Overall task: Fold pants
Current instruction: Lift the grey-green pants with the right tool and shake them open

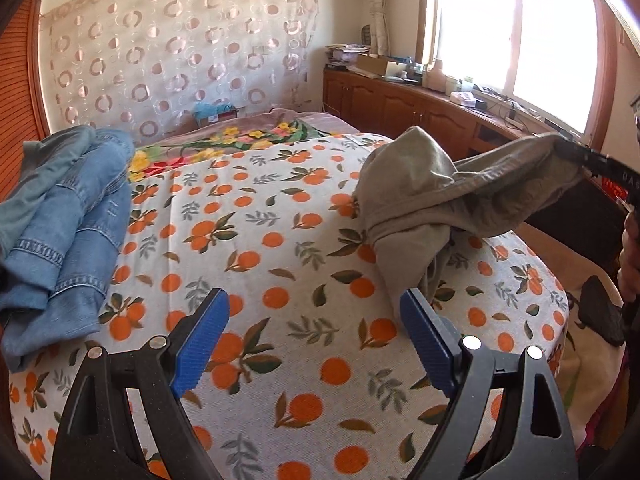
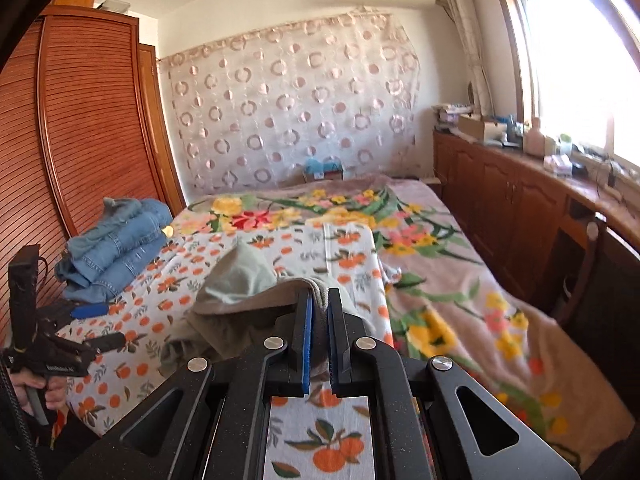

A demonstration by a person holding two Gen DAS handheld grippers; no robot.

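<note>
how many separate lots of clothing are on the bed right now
2. The grey-green pants lie bunched at the right of the orange-print sheet, one end lifted in the shut right gripper. The denim pile sits at the left edge; it may hold several garments.

A wide stretch of the orange-print sheet (image 1: 280,240) on the bed lies bare and open between two obstacles: a stack of blue jeans (image 1: 68,220) along the left edge and the grey-green pants (image 1: 432,196) bunched on the right. A wooden cabinet (image 2: 512,204) walls the bed's far right side.
</note>
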